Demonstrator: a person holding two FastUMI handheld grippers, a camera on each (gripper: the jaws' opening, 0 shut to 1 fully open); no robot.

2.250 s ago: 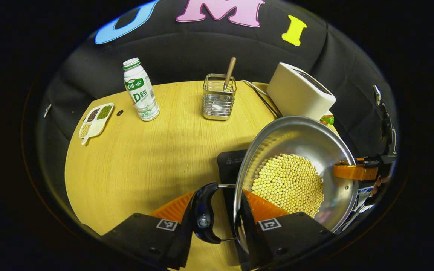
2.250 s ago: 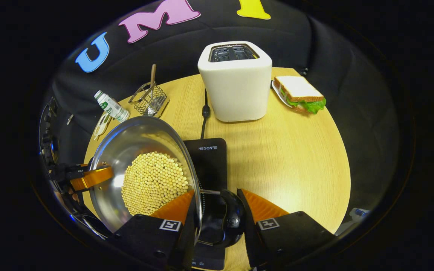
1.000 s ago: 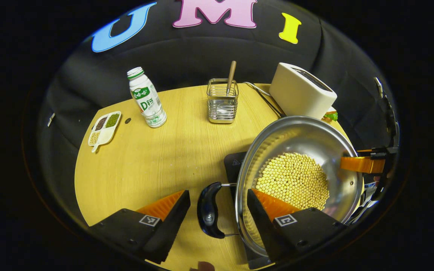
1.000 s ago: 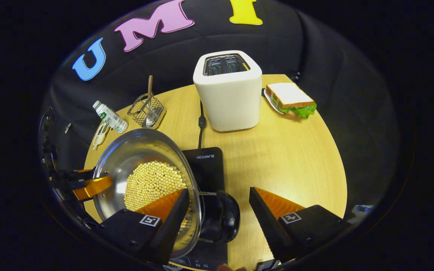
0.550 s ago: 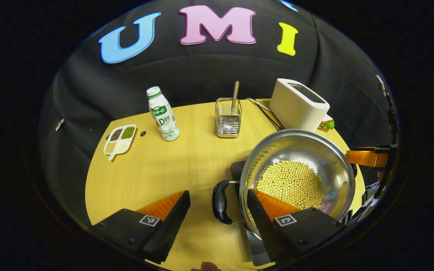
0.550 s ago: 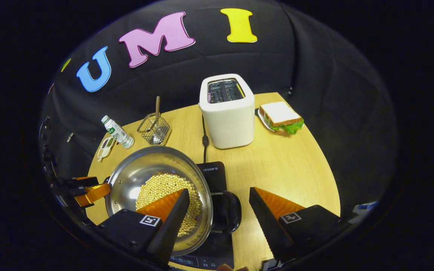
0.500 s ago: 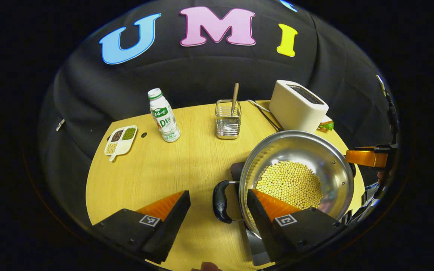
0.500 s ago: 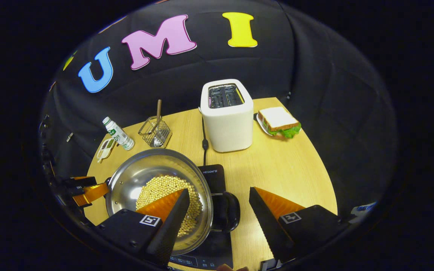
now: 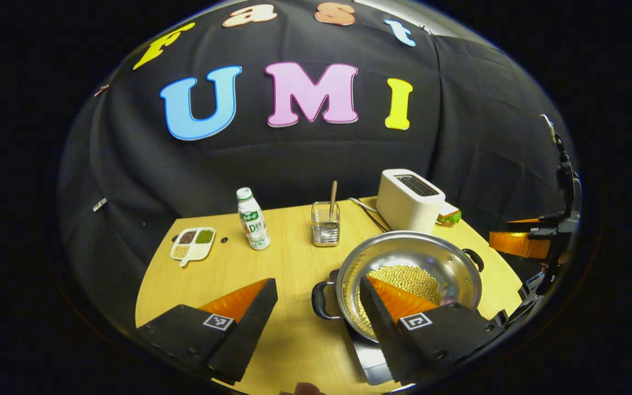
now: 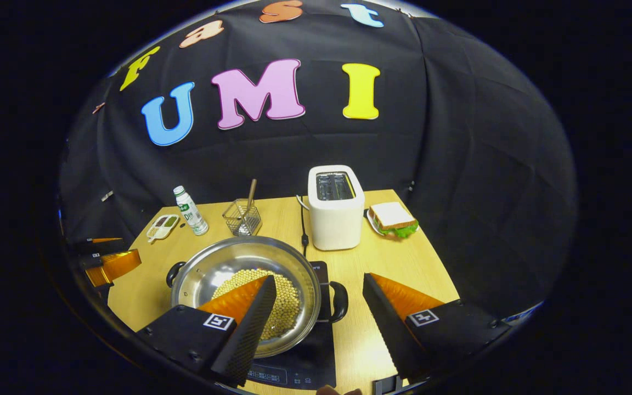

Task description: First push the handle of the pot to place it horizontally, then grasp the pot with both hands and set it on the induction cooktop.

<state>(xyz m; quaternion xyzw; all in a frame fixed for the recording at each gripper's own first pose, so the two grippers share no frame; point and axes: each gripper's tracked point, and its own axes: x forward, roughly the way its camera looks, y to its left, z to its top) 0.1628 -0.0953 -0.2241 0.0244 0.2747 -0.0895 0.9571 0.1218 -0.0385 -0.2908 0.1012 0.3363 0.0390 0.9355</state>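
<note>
The pot [image 10: 244, 285] of beans sits on the black cooktop [image 10: 299, 362] on the table [image 10: 404, 263], handles out sideways. The left tool [image 9: 316, 318] and right tool [image 10: 319, 315] both gape wide, holding nothing.

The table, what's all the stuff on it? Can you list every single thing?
pot: one, shiny steel, black handles, on the cooktop
beans: many, pale yellow, in the pot
induction cooktop: one, black, front of table
toaster: one, white, behind the cooktop
sandwich: one, with green lettuce, right of the toaster
wire basket: one, metal, holding a wooden-handled utensil
bottle: one, white and green, back left
divided dish: one, white, far left
table: one, light wood
left gripper: orange and black, open
right gripper: orange and black, open
</note>
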